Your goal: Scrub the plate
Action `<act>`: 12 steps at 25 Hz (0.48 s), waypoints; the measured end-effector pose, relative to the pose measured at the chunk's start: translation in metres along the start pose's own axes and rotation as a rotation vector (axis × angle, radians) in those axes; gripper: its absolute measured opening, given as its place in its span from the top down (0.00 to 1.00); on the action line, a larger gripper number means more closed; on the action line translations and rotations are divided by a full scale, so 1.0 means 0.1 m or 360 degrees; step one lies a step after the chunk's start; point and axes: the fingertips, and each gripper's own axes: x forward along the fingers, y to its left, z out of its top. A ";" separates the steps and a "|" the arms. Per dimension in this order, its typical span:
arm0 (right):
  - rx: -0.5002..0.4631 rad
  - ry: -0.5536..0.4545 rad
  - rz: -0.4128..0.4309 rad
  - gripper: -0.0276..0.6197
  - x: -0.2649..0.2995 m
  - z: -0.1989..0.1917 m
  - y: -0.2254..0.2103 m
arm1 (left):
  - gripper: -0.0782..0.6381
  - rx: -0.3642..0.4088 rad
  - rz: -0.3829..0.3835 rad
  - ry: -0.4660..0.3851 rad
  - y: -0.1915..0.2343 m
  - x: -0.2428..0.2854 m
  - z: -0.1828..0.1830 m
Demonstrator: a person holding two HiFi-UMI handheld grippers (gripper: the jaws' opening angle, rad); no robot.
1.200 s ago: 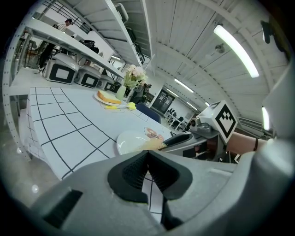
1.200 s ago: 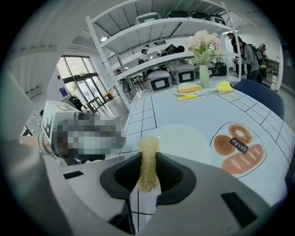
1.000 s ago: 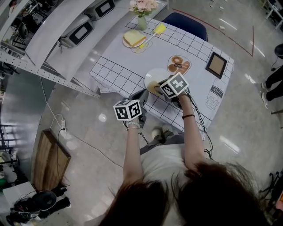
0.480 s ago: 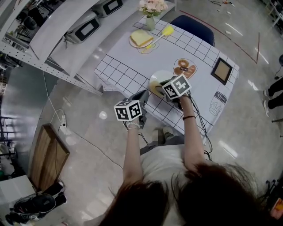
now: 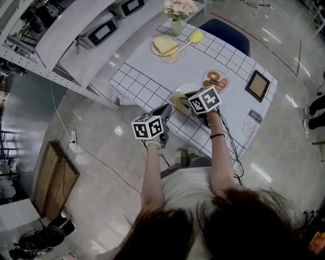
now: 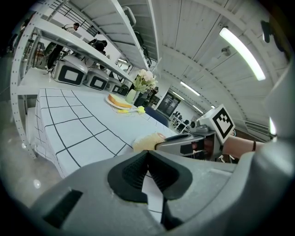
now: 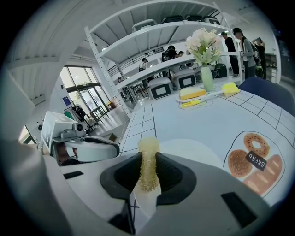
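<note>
Plate [image 5: 189, 89]: white, round, at the centre of the head view, on the checked tablecloth [image 5: 147, 81] near the table edge closest to you. Your right gripper partly covers it.

1. Left gripper [image 6: 147, 154]: lower centre of its own view. You hold its tongs closed, pads meeting at the tips with nothing between them. In the head view it sits at the near table edge, just left of the plate, close to the right gripper but apart from it.
2. Right gripper [image 7: 148, 159]: you have its tongs clamped on a yellow sponge [image 7: 148, 152], which sticks out past the tips over the near rim of the plate. Whether the sponge touches the plate cannot be told.
3. Bread print [image 5: 215, 81]: on the cloth just beyond the plate, right of centre.
4. Picture frame [image 5: 258, 85]: dark border, lying flat towards the right edge of the table.
5. Second plate [image 5: 165, 45]: upper centre, at the far end of the table, bearing a pale yellow block.
6. Yellow brush [image 5: 195, 36]: beside the second plate.
7. Vase of flowers [image 5: 179, 10]: top centre, at the far table edge.
8. Blue chair [image 5: 228, 33]: beyond the table, upper right.
9. Shelf with boxy appliances [image 5: 101, 30]: upper left.
</note>
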 end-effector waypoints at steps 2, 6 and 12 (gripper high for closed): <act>0.0001 -0.0011 -0.0006 0.83 0.01 0.03 -0.03 | 0.88 -0.0004 0.0005 0.0002 0.02 0.01 0.01; -0.0003 -0.0030 -0.0018 0.83 0.04 0.07 -0.06 | 0.88 -0.0008 0.0012 0.0003 0.06 0.03 0.02; 0.0009 -0.0058 -0.0041 0.83 0.05 0.13 -0.13 | 0.88 -0.0013 0.0012 0.0007 0.08 0.07 0.04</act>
